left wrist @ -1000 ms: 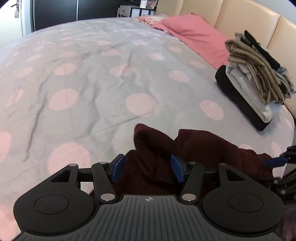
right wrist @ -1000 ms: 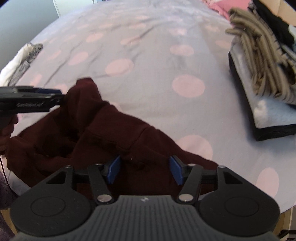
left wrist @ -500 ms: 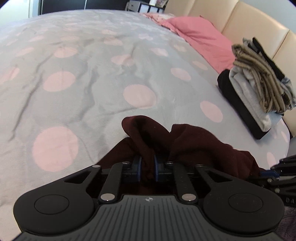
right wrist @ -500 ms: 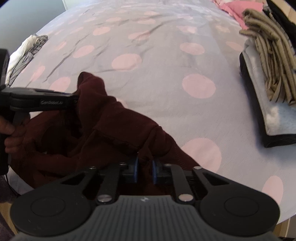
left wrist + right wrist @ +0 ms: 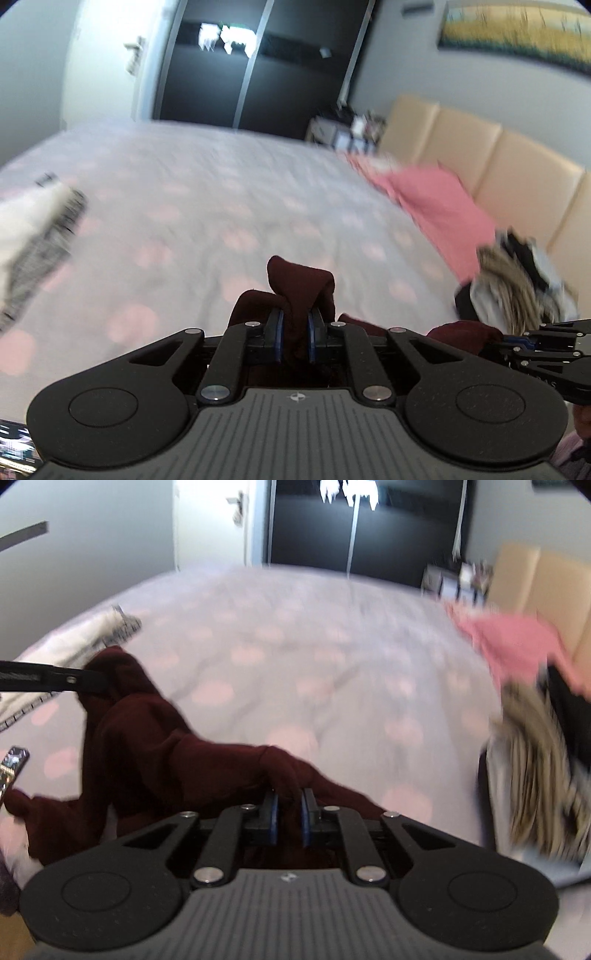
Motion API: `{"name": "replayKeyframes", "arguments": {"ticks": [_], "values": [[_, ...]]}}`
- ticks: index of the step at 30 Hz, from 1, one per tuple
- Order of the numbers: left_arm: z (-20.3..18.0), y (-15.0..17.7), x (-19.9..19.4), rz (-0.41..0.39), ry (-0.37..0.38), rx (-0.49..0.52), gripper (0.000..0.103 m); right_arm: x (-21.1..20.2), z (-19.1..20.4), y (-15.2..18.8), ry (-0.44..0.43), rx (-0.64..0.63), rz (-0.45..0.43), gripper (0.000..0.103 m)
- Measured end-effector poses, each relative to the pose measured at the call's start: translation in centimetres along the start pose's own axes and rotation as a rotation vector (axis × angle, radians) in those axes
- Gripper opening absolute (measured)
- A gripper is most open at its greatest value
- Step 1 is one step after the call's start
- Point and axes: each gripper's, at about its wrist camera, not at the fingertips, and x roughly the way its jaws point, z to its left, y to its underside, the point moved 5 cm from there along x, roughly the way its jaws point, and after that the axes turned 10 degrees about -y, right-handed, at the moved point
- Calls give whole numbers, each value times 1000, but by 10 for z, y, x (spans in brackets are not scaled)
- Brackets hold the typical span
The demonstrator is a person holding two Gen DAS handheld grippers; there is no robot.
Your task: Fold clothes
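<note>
You have the garment (image 5: 155,738) pinched at two separate spots, one in each claw, so it hangs between them above the near edge of the bed (image 5: 314,657), probably so that it can be spread out before any fold goes in. Your left claw (image 5: 294,334) is clenched on a bunched ridge of the dark red cloth, its blue pads nearly together with only the fabric between them, and a tuft stands up past the tips. Your right claw (image 5: 287,818) is clamped the same way on another bunch, pads narrowly apart around it. From there the cloth rises toward the left claw and a loose end droops below. A folded stack (image 5: 535,775) sits apart, toward the headboard (image 5: 480,155).
</note>
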Motion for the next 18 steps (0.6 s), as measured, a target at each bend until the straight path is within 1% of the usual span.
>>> {"name": "replayKeyframes", "arguments": {"ticks": [2, 5, 7, 9, 13, 16, 18], "values": [[13, -12, -20, -46, -13, -20, 10, -10, 6, -19, 22, -41, -77, 13], [29, -19, -45, -81, -38, -32, 10, -25, 12, -40, 53, -56, -188, 13], [38, -15, -48, -53, -57, -44, 10, -25, 15, -43, 62, -73, -191, 13], [48, -6, -48, -12, -81, -53, 10, -12, 19, -29, 45, -91, -113, 13], [59, 34, -28, 173, -146, -32, 10, 13, 27, -1, 13, -125, 44, 13], [58, 70, -15, 303, -185, 47, 10, 28, 32, 23, -6, -154, 155, 13], [54, 88, -10, 364, -198, 110, 10, 30, 33, 41, -17, -176, 213, 13]]}}
